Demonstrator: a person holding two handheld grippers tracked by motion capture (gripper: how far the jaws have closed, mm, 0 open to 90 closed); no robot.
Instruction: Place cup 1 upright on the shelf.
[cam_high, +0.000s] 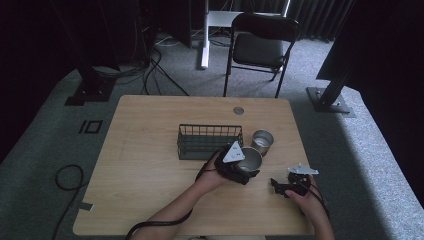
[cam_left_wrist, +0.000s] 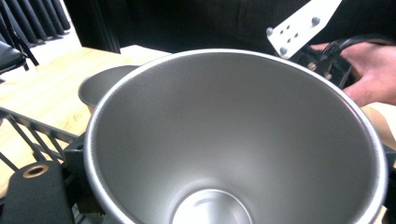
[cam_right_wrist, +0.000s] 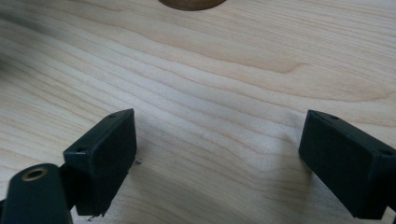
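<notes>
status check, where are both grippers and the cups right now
Left gripper shut on the large silver metal cup, beside the dark wire basket. Right gripper open over bare wooden table. Smaller silver metal cup stands behind.

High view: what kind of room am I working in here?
Probably a recording studio or lab, not a kitchen: dark curtains at the back, black frame posts bolted down on grey carpet, loose cables, and a lone folding chair behind the wooden table.
</notes>
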